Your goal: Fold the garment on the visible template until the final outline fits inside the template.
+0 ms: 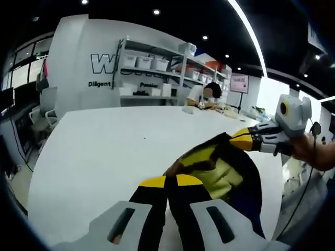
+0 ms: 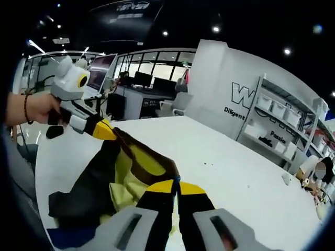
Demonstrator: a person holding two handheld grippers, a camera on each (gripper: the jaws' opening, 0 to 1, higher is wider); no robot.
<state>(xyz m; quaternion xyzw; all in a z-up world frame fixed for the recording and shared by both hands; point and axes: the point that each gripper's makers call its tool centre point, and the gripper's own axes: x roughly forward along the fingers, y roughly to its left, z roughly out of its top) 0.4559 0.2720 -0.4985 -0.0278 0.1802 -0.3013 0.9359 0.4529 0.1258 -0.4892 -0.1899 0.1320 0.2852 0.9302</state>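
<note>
You are holding the garment (image 1: 230, 175) up above the white table (image 1: 104, 151), stretched between your two grippers. In the left gripper view, the left gripper (image 1: 168, 181) is showing its yellow-tipped jaws pressed together, and the dark edge of the garment is starting right at the tips, so it is pinching the cloth there. The right gripper (image 1: 242, 137) is coming in from the right side of this view, with your hand (image 1: 311, 151) behind it, and its yellow tip is biting another part of the same dark edge.

In the right gripper view, the right gripper (image 2: 177, 185) is closed in the same way on the cloth, and the left gripper (image 2: 107, 130) is gripping the far corner, with your other hand (image 2: 31, 107) holding it.

The garment (image 2: 118, 178) is dark outside and yellow inside, and it is hanging loosely between both grippers, with its lower part lying on the table (image 2: 235, 167). A blue piece is showing under the cloth near the bottom edge; I cannot tell what it is.

Behind the table, shelves (image 1: 152, 70) with white boxes are standing at the wall.
</note>
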